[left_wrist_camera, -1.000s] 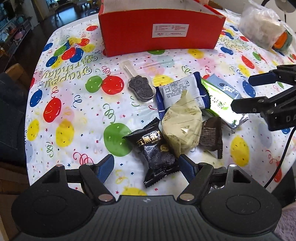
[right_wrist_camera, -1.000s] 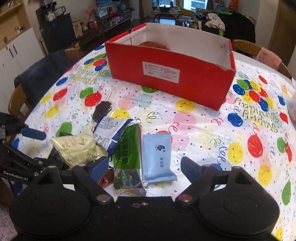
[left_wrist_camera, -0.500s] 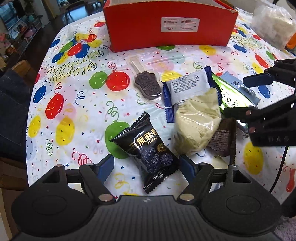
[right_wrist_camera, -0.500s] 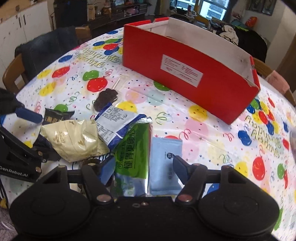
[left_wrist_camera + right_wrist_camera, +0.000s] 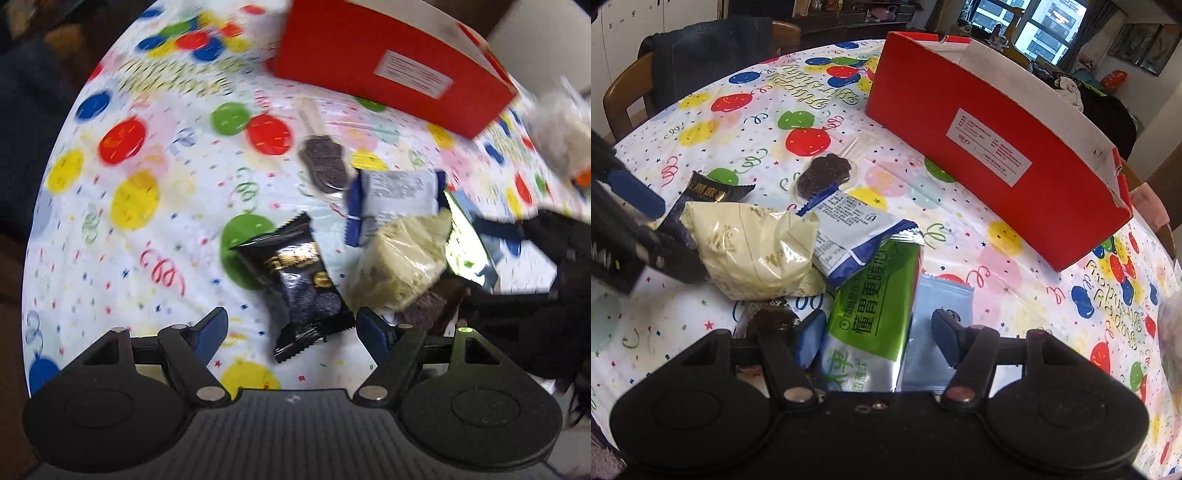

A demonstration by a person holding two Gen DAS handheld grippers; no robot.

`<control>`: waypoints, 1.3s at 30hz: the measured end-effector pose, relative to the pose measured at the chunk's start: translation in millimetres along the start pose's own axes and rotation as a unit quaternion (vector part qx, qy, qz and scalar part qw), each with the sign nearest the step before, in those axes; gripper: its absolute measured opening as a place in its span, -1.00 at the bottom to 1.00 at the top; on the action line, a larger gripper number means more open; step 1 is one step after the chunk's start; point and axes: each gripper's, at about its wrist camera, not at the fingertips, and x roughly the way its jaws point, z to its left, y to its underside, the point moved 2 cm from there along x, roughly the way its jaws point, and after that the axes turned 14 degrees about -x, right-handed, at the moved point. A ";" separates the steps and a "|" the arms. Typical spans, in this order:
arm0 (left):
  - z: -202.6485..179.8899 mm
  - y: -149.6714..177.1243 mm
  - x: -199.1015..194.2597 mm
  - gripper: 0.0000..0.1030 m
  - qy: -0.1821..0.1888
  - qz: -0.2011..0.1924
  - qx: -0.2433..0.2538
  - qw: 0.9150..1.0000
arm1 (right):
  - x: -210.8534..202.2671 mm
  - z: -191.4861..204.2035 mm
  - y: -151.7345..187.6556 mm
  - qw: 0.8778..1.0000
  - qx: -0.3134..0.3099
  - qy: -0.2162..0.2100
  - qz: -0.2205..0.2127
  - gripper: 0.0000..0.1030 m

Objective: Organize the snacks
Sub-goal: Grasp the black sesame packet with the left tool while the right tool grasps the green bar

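Left gripper (image 5: pixel 291 328), jaws standing wide apart and gripping nothing, is hovering over the balloon-print tablecloth (image 5: pixel 147 236) with the near end of a black snack packet (image 5: pixel 295 280) lying between its blue fingertips (image 5: pixel 210 325). Right gripper (image 5: pixel 875 332), jaws likewise spread wide and empty, is straddling the near end of a green foil packet (image 5: pixel 875 306); a pale blue sachet (image 5: pixel 942 295) is lying just right of the green one, under the right fingertip. A dark brown wrapped snack (image 5: pixel 768 317) is sitting just left of the gripper's left fingertip.

Farther out, a cream crinkled packet (image 5: pixel 753 247) is resting partly on a white-and-blue packet (image 5: pixel 849 225), which is overlapping the far end of the green foil packet. Beyond these, a chocolate lollipop in clear wrap (image 5: pixel 823 173) is lying flat, its stick pointing away. At the far side, an open red cardboard box (image 5: pixel 979 155) with a white label is standing on the cloth, well apart from the snack pile. A clear bag (image 5: pixel 561 125), blurred, is sitting at far right in the left wrist view.
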 end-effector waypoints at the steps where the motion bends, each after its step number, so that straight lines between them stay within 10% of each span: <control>1: 3.2 -2.9 -0.8 0.48 0.002 0.003 -0.017 1.000 | -0.7 0.1 0.1 1.000 0.000 0.000 -0.002 0.13; 11: 8.8 -25.8 2.8 0.48 -0.015 0.011 -0.096 0.995 | -4.8 -0.4 0.2 1.000 0.006 -0.012 -0.009 -0.16; 24: -14.9 -32.5 17.1 0.42 -0.085 0.005 -0.056 0.995 | -9.1 -7.1 1.2 0.999 0.035 -0.023 -0.018 -0.19; 39: 6.4 -33.3 6.1 -0.31 -0.055 0.004 -0.068 0.996 | -30.0 -24.9 8.6 0.990 0.122 -0.063 -0.035 -0.22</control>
